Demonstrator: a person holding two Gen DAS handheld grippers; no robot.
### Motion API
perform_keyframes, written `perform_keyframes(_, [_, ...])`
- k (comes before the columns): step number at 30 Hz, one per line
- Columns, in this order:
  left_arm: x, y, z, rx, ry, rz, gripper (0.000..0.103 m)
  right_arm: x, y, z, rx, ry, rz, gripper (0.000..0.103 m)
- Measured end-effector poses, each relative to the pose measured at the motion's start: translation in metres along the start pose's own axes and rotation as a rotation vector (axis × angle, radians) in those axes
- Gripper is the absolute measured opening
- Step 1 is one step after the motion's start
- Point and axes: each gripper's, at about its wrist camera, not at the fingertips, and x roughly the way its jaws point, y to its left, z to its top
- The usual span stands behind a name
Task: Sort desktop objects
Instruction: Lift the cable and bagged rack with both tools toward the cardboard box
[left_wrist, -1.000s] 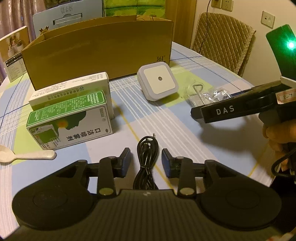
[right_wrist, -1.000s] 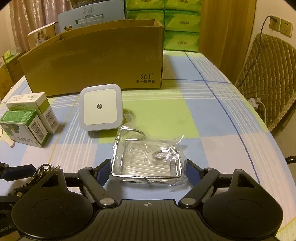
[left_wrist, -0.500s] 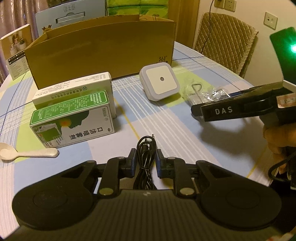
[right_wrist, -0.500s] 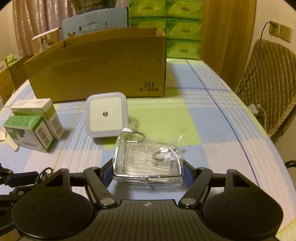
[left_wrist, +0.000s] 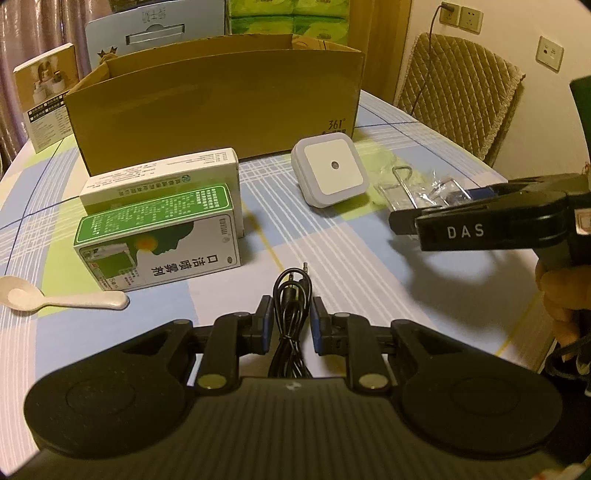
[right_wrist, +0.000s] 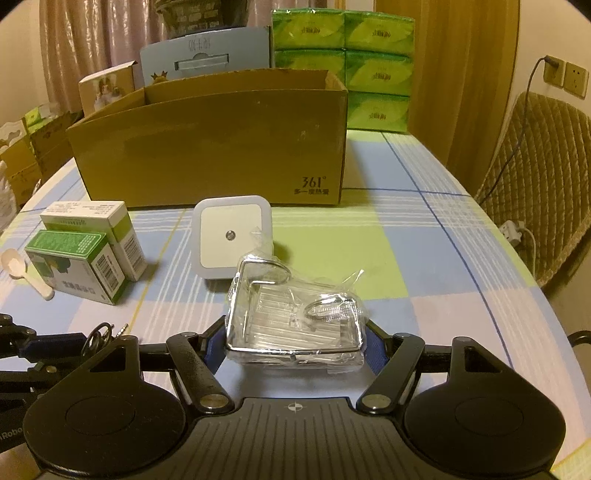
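My left gripper (left_wrist: 291, 312) is shut on a coiled black cable (left_wrist: 290, 295), low over the checked tablecloth. My right gripper (right_wrist: 293, 341) is shut on a wire rack wrapped in clear plastic (right_wrist: 295, 314) and holds it slightly above the table; the rack also shows in the left wrist view (left_wrist: 424, 188). A white square night light (right_wrist: 231, 236) lies just beyond the rack. Two green-and-white medicine boxes (left_wrist: 159, 236) lie to the left. A cream spoon (left_wrist: 55, 299) lies at the far left.
A large open cardboard box (right_wrist: 210, 147) stands across the back of the table. Green tissue packs (right_wrist: 369, 66) and small cartons are stacked behind it. A padded chair (right_wrist: 535, 177) stands off the table's right edge.
My left gripper closed its fingers onto the black cable. My right gripper tightened on the wrapped rack and lifted it, so the view rose.
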Motion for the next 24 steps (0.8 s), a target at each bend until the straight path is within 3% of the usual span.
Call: perform_keyframes(24, [-0.022,-0.004,-0.005,-0.035,-0.017,0.024,0.016,-0.017,-0.002,0.002,0.022,-0.024,0.034,0.069])
